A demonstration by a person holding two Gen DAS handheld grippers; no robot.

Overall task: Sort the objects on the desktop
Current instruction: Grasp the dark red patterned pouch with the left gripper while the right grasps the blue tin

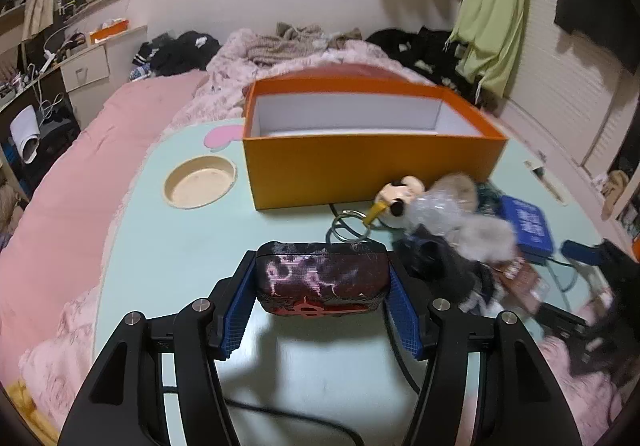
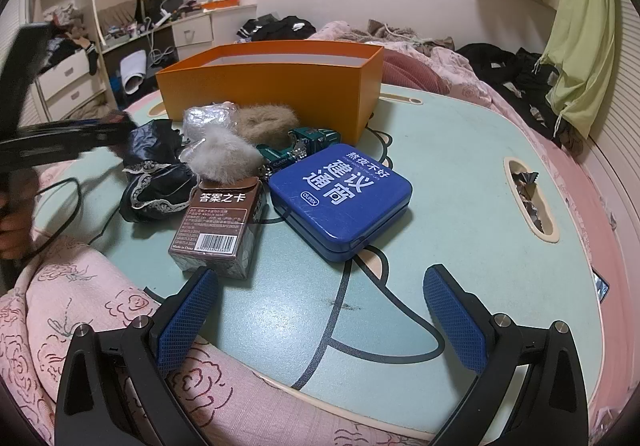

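Pouch (image 1: 322, 278) sits between left gripper (image 1: 322, 296) jaws, pads touching its ends.

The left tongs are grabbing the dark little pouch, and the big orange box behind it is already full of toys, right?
Not quite. The left tongs do have the dark little pouch between them, but the orange box behind it looks empty: the left wrist view shows only bare white inside walls. The toys lie outside on the table.

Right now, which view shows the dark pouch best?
The left wrist view: the pouch sits centred between the left gripper's blue pads, which touch its sides, with its pink-and-red pattern plain. The right wrist view does not show the pouch; only the blurred left gripper appears at its left edge.
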